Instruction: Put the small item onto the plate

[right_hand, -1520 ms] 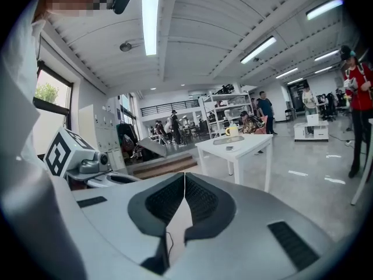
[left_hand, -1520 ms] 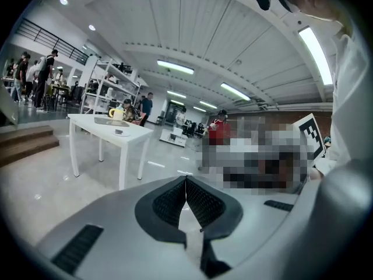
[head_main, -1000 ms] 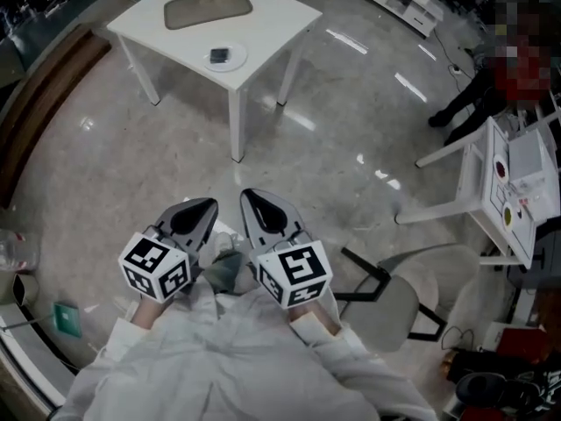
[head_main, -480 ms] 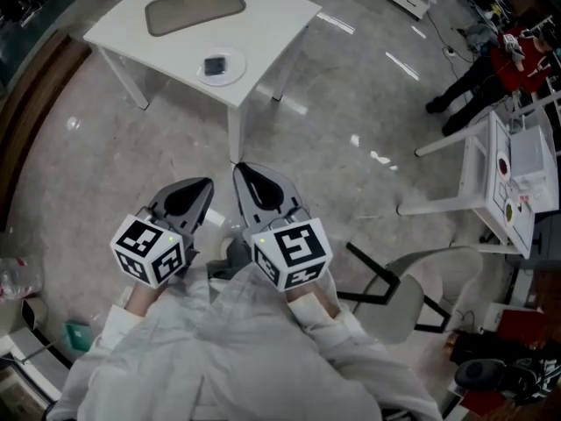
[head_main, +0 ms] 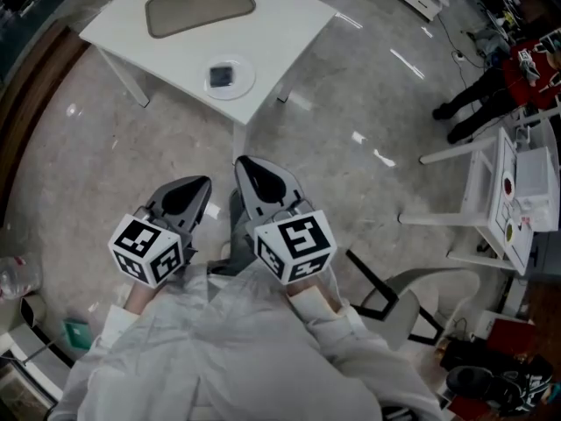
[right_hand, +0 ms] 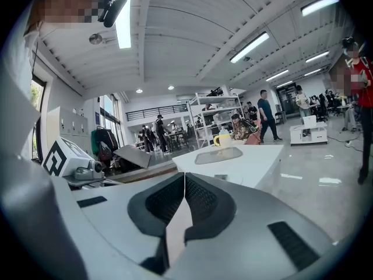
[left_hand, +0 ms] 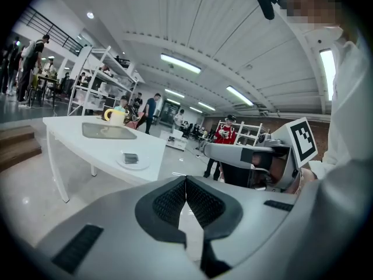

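A small dark flat item (head_main: 220, 76) lies on a round white plate (head_main: 242, 83) near the front corner of a white table (head_main: 289, 16). The left gripper view also shows the item (left_hand: 130, 157) on the plate (left_hand: 140, 165), far off. Both grippers are held close to the person's body, over the floor and well short of the table. My left gripper (head_main: 202, 181) is shut and holds nothing, with its jaws pressed together (left_hand: 186, 179). My right gripper (head_main: 243, 162) is likewise shut and holds nothing (right_hand: 185, 175).
A grey mat (head_main: 200, 5) lies further back on the table, and a yellow mug (left_hand: 116, 116) stands at its far end. A chair (head_main: 412, 301) stands at the right, beside a white stand (head_main: 500, 191). People (head_main: 500, 95) stand further off.
The table with the plate has shifted lower and slightly right in the head view, so it is a bit nearer. Both grippers stay shut close to the body.
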A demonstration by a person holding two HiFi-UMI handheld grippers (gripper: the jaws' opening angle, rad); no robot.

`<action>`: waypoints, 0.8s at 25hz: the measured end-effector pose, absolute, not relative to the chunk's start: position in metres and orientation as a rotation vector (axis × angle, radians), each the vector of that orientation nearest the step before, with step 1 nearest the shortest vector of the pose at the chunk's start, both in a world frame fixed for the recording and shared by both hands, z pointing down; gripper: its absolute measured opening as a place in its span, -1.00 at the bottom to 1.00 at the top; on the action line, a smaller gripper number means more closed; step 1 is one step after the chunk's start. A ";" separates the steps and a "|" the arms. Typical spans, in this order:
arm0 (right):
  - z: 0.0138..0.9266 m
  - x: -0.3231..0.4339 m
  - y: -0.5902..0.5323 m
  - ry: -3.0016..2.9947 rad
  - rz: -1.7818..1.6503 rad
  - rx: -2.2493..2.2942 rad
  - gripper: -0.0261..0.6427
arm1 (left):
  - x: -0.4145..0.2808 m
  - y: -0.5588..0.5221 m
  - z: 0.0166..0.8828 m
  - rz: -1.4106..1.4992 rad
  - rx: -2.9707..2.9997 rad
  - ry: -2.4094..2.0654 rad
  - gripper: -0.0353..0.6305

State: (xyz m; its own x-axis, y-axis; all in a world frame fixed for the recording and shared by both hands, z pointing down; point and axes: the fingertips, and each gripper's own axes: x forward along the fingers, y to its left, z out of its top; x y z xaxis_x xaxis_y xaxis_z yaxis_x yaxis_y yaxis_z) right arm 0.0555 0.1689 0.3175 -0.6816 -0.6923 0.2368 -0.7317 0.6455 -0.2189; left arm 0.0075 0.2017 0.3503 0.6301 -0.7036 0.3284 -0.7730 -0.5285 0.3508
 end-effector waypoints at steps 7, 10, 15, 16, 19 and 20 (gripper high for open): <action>0.321 0.043 0.095 -2.720 0.449 1.087 -0.87 | 0.002 0.123 0.353 0.157 2.340 -1.202 -0.86; 0.318 0.035 0.058 -2.728 0.455 1.030 -0.87 | 0.002 0.083 0.347 0.149 2.330 -1.206 -0.86; 0.315 0.031 -0.007 -2.747 0.474 0.980 -0.87 | -0.001 0.017 0.339 0.145 2.324 -1.247 -0.86; 0.314 0.031 -0.019 -2.751 0.471 0.971 -0.87 | 0.000 0.006 0.338 0.142 2.321 -1.256 -0.86; 0.313 0.033 -0.050 -2.759 0.456 0.934 -0.87 | 0.001 -0.024 0.336 0.138 2.308 -1.288 -0.86; 0.312 0.033 -0.059 -2.763 0.451 0.920 -0.87 | 0.001 -0.033 0.336 0.134 2.303 -1.297 -0.86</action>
